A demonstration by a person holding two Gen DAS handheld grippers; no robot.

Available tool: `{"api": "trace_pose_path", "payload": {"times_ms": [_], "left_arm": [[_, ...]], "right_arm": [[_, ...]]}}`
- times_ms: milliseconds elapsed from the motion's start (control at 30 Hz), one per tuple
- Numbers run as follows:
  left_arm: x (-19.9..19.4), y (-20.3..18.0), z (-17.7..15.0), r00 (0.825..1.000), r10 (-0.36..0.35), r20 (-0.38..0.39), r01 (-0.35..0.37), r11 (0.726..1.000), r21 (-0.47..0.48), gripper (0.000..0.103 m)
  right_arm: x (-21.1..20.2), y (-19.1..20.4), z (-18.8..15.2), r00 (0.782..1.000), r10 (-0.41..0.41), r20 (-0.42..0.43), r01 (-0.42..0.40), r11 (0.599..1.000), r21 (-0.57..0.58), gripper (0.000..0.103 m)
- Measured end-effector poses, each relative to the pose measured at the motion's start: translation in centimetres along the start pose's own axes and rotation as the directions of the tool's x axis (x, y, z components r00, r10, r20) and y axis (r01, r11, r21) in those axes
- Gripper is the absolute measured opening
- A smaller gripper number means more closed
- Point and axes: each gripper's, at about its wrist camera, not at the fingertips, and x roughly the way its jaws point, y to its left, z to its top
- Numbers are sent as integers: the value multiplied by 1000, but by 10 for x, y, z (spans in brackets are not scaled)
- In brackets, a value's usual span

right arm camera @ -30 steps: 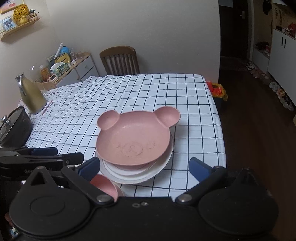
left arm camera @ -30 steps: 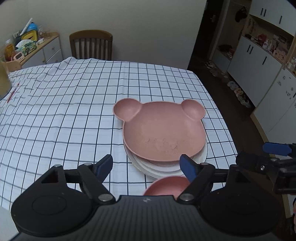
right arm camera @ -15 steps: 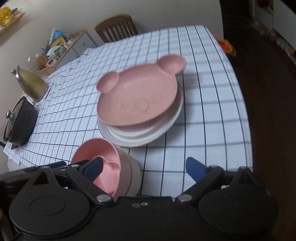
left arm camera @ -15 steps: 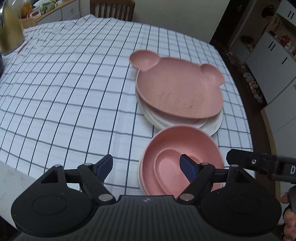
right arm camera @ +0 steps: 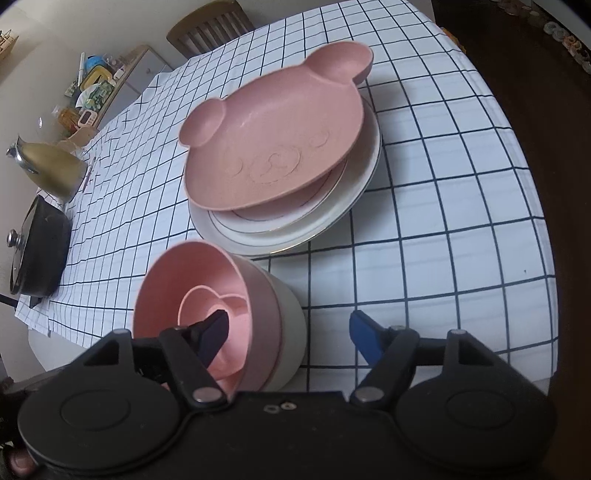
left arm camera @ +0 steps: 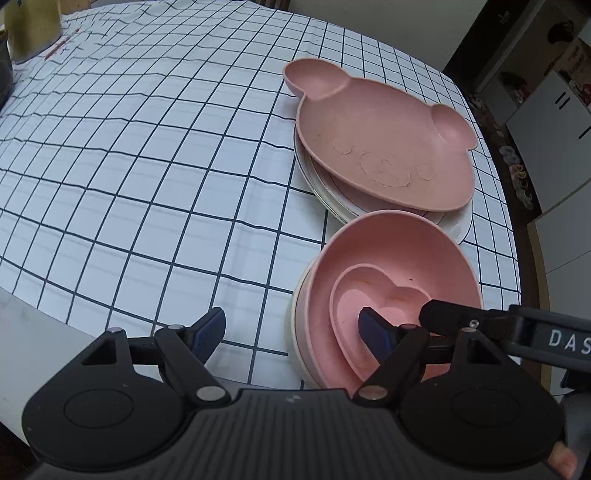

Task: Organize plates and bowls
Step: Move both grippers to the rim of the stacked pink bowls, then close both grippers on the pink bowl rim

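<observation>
A pink bear-shaped plate (left arm camera: 384,147) (right arm camera: 273,144) lies on top of a stack of white plates (left arm camera: 321,188) (right arm camera: 295,229). In front of it stands a stack of bowls: a pink bowl (left arm camera: 399,251) (right arm camera: 188,273) with a small heart-shaped pink bowl (left arm camera: 384,295) (right arm camera: 207,299) inside, in a cream bowl (right arm camera: 291,314). My left gripper (left arm camera: 291,328) is open, its jaws either side of the bowl stack's left rim. My right gripper (right arm camera: 288,328) is open, its jaws either side of the stack's right rim.
The table carries a white cloth with a black grid (left arm camera: 147,147) (right arm camera: 443,184). A black lidded pan (right arm camera: 33,254) and a brass kettle (right arm camera: 48,170) stand at the far left. A wooden chair (right arm camera: 210,26) and a cluttered sideboard (right arm camera: 99,85) are behind. The table edge lies just below the bowls.
Both grippers have tilted down and moved closer to the bowl stack. The stack now sits between each gripper's open jaws. The dishes have not moved.
</observation>
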Motion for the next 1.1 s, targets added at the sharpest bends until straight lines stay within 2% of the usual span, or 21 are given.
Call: {"api": "trace_pose_path", "payload": {"times_ms": [233, 300, 433, 600, 800, 1100], "left_arm": [[2, 3, 1, 1000, -21, 1, 21, 999, -37, 77], [2, 3, 2, 1000, -29, 1, 29, 999, -39, 66], [4, 3, 4, 998, -63, -16, 62, 997, -39, 56], [4, 3, 5, 996, -86, -28, 85, 996, -36, 39], [3, 3, 6, 994, -99, -39, 99, 995, -14, 31], [-6, -7, 10, 993, -107, -41, 110, 992, 64, 31]], "right_arm": [[5, 4, -3, 1000, -20, 2, 20, 999, 26, 48], [4, 5, -4, 1000, -28, 11, 28, 999, 30, 46], [3, 8, -5, 1000, -20, 12, 19, 999, 30, 36], [4, 14, -8, 1000, -28, 8, 28, 999, 23, 26], [3, 15, -10, 999, -50, 13, 49, 998, 29, 23], [-3, 24, -10, 993, -115, 28, 115, 993, -10, 21]]}}
